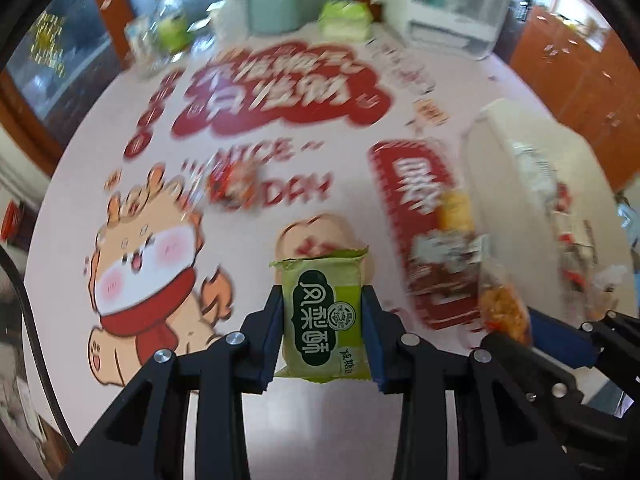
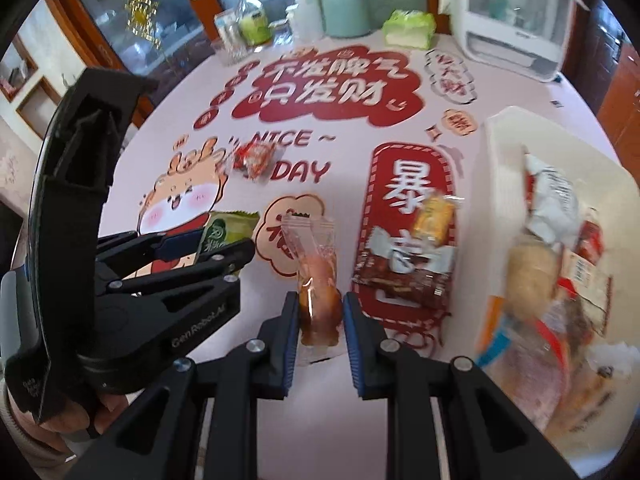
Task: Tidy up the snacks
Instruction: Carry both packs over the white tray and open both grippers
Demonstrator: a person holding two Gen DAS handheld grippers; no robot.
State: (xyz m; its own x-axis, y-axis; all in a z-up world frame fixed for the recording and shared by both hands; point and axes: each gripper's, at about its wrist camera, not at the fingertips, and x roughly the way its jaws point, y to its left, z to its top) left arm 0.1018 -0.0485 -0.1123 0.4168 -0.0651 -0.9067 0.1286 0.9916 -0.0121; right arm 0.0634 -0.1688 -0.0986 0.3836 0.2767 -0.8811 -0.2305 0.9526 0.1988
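Left wrist view: the left gripper (image 1: 322,320) has its jaws clamped on a green foil-wrapped pastry packet (image 1: 322,312), held upright by its long sides above the pink printed tablecloth (image 1: 248,128). Gripping across the narrow width looks intended to keep the packet from swivelling in transit. To the right stands a white plastic bin (image 1: 500,148), motion-blurred, with wrappers inside; it is probably the collection point. A small red-wrapped sweet (image 1: 234,184) lies alone near the cloth's centre.

Right wrist view: the right gripper (image 2: 320,316) has its jaws closed on a clear-wrapped brown snack stick (image 2: 316,276), pinched near its lower end so the rest stands free. Beside it on the cloth lie a dark brown chocolate-style packet (image 2: 404,272) and, touching its upper edge, a small yellow packet (image 2: 434,218). The white bin already holds several mixed packets. Both held snacks sit well short of the bin, so delivery appears unfinished.
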